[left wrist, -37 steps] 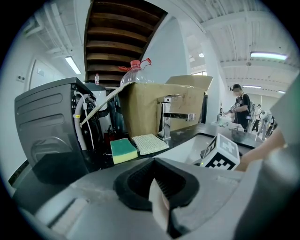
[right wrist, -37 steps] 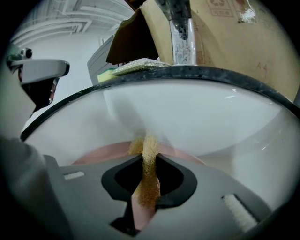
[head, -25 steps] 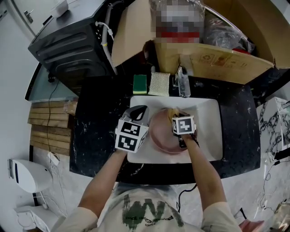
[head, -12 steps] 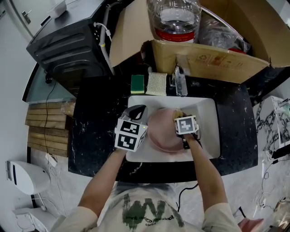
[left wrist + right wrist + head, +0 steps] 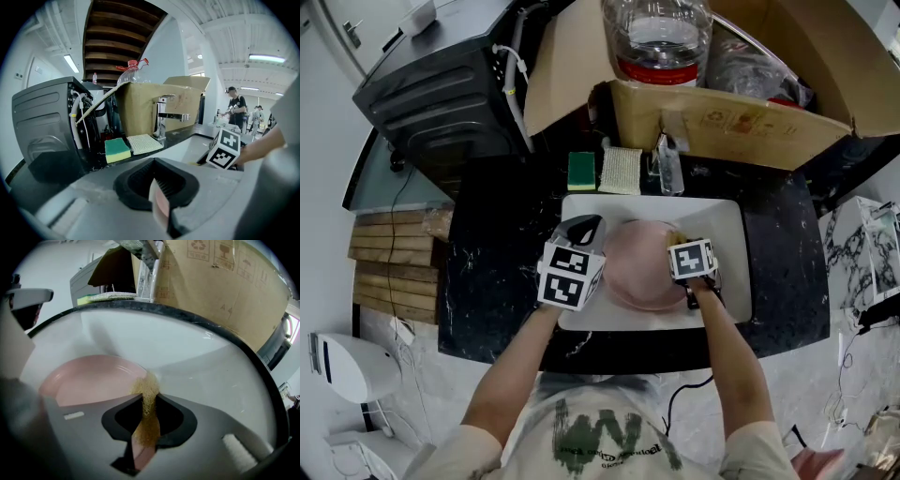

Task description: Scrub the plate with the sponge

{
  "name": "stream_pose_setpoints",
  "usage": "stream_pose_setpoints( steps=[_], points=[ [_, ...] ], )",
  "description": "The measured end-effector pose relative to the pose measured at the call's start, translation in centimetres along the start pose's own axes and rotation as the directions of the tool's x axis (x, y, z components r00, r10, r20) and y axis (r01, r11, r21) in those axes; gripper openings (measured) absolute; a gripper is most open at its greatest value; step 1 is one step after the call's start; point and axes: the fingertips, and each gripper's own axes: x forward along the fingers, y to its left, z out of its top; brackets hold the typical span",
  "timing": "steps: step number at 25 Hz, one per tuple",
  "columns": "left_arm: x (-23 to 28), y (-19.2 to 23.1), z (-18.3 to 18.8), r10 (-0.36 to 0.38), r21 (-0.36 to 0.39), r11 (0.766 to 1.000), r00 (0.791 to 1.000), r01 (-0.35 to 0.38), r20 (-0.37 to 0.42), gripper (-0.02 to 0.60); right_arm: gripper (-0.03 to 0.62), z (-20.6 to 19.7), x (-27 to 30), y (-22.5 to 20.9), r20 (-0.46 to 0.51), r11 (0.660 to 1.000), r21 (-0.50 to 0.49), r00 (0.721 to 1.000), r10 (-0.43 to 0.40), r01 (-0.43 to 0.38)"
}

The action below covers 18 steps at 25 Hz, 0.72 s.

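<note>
Scrubbing seems underway: the left gripper (image 5: 160, 199) is clamping the pink plate (image 5: 642, 267), while the right gripper (image 5: 146, 416) is pinching the sponge (image 5: 149, 389) at its right rim.

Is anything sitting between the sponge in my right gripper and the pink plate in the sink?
Nothing visible is. The right gripper is shut on the sponge, whose tip lies right at the rim of the plate inside the sink. The left gripper clamps the plate's opposite edge, clear of that side.
</note>
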Motion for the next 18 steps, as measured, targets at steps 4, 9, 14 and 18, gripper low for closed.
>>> stream_pose_setpoints(
  steps=[4,9,14,18],
  points=[
    [-0.1,-0.1,-0.1,-0.001,-0.001,1.000,1.000,0.001,-0.001,0.000,0.072,-0.5,-0.3,-0.7,-0.007,1.000,0.020,1.000,-0.013,0.014],
    [-0.2,0.0,-0.2,0.000,-0.008,1.000,1.000,0.000,0.000,0.000,0.072,-0.2,-0.8,-0.7,0.011,1.000,0.022,1.000,0.003,-0.003],
    [-0.3,0.0,-0.2,0.003,-0.009,1.000,1.000,-0.003,0.001,0.000,0.069,1.6,-2.6,1.1,0.067,0.997,-0.008,0.995,0.073,-0.073],
    [-0.5,0.2,-0.3,0.006,-0.009,1.000,1.000,-0.006,0.001,0.000,0.069,3.5,-4.0,3.9,0.098,0.985,-0.052,0.980,0.172,-0.167]
  ],
)
